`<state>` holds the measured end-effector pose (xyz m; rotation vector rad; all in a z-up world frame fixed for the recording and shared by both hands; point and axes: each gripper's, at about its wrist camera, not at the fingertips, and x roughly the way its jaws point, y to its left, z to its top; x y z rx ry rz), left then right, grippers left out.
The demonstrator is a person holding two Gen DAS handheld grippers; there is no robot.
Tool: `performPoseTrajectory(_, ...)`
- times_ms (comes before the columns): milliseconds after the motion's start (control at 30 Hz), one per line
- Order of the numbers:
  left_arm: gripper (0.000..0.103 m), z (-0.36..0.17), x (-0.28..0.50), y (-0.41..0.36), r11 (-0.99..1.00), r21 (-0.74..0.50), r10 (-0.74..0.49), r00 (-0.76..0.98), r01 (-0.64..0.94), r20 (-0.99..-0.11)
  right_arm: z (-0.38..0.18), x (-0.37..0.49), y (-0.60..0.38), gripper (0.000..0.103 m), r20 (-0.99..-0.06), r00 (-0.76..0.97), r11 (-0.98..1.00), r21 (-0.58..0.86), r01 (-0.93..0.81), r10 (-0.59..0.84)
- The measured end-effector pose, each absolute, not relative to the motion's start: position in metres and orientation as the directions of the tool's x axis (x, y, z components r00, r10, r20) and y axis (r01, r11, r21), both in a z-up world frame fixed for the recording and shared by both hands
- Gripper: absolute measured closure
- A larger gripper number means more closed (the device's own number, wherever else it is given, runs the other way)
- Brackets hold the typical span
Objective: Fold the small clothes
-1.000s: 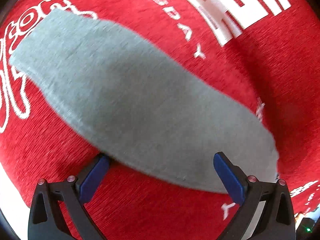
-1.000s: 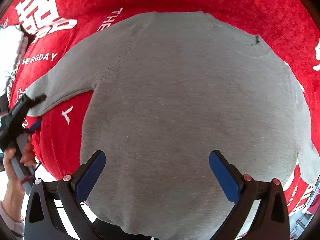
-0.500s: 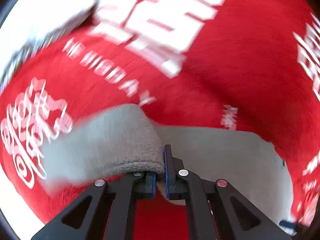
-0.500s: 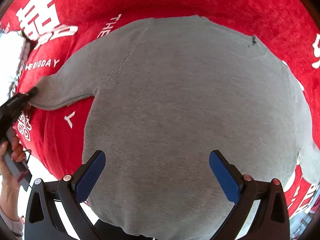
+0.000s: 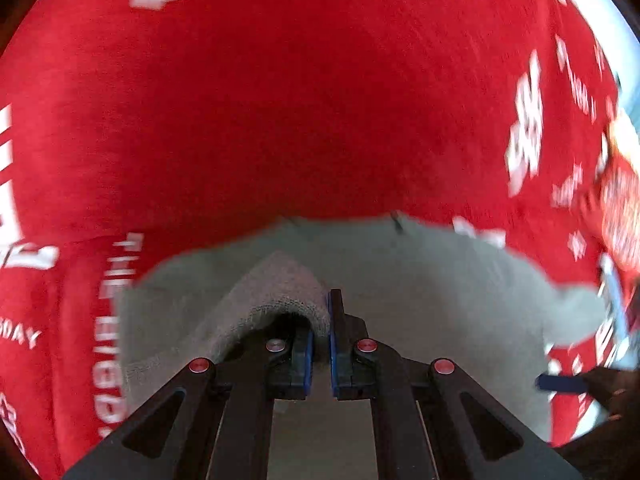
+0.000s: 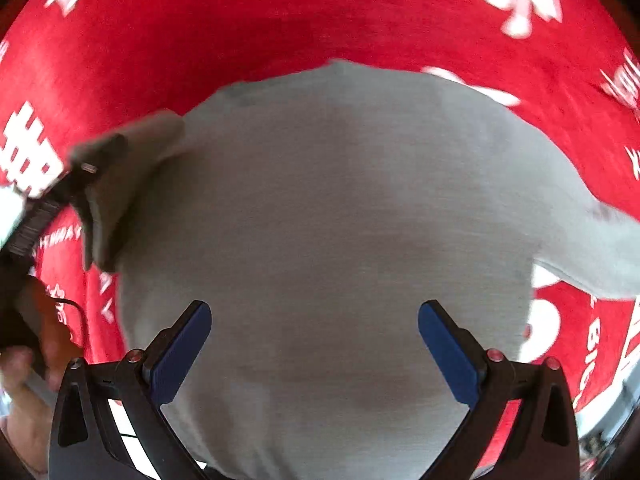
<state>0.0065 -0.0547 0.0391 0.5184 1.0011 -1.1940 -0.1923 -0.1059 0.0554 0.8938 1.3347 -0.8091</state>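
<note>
Sleeve (image 5: 276, 292) is pinched by left gripper (image 5: 319, 344) mid-fold over grey top (image 6: 340, 220); right gripper (image 6: 316, 344), fingers spread, is poised for the other sleeve.

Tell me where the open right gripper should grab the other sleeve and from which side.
Take the free sleeve near its cuff end, coming from above with the right gripper. It lies flat, angled out from the gray shirt over the red cloth, so its thin outer edge probably pinches easiest.
</note>
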Motion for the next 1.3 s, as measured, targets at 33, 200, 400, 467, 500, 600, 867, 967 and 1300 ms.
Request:
performPoseTrajectory(33, 0.096, 0.026, -0.01, -0.066, 0.302, -0.14, -0.489, 0.027, 0.943, -0.872, 0.054, -0.204, -0.111, 0.0, -0.998, 0.065, 0.431, 0.063, 0.9, 0.01)
performPoseTrajectory(200, 0.093, -0.017, -0.052, -0.084, 0.257, -0.069, -0.364, 0.031, 0.964, -0.931, 0.042, -0.254, -0.131, 0.0, -0.999, 0.016, 0.349, 0.025, 0.937, 0.028)
performPoseTrajectory(400, 0.01, 0.013, -0.047, -0.06, 0.265, -0.056, -0.395, 0.055, 0.963, -0.917, 0.049, -0.265, -0.138, 0.0, -1.0, -0.001, 0.369, 0.0, 0.929, 0.003)
performPoseTrajectory(467, 0.01, 0.037, -0.033, -0.036, 0.285, -0.057, -0.414, 0.07, 0.957, -0.908, 0.059, -0.249, -0.141, 0.0, -0.999, 0.016, 0.43, 0.002, 0.903, -0.03)
performPoseTrajectory(500, 0.01, 0.047, -0.021, -0.022, 0.316, -0.044, -0.418, 0.097, 0.948, -0.903, 0.064, -0.241, -0.141, 0.0, -0.999, 0.026, 0.464, 0.001, 0.886, -0.047)
performPoseTrajectory(600, 0.01, 0.055, 0.02, 0.004, 0.422, 0.0, -0.374, 0.174, 0.907, -0.911, 0.078, -0.191, -0.126, 0.0, -0.993, 0.069, 0.656, -0.013, 0.755, -0.1)
performPoseTrajectory(867, 0.01, -0.001, 0.12, 0.064, 0.686, 0.027, -0.132, 0.161, 0.727, -0.978, 0.057, -0.081, -0.039, 0.001, -0.961, 0.146, 0.949, -0.193, 0.248, -0.234)
performPoseTrajectory(967, 0.01, -0.01, 0.106, 0.066, 0.663, -0.002, -0.135, 0.116, 0.749, -0.984, 0.041, -0.064, -0.03, 0.006, -0.955, 0.143, 0.955, -0.232, 0.185, -0.26)
performPoseTrajectory(1300, 0.01, -0.008, 0.089, 0.056, 0.657, -0.004, -0.141, 0.117, 0.754, -0.983, 0.068, -0.104, -0.11, 0.093, -0.948, 0.314, 0.749, 0.179, 0.638, -0.041)
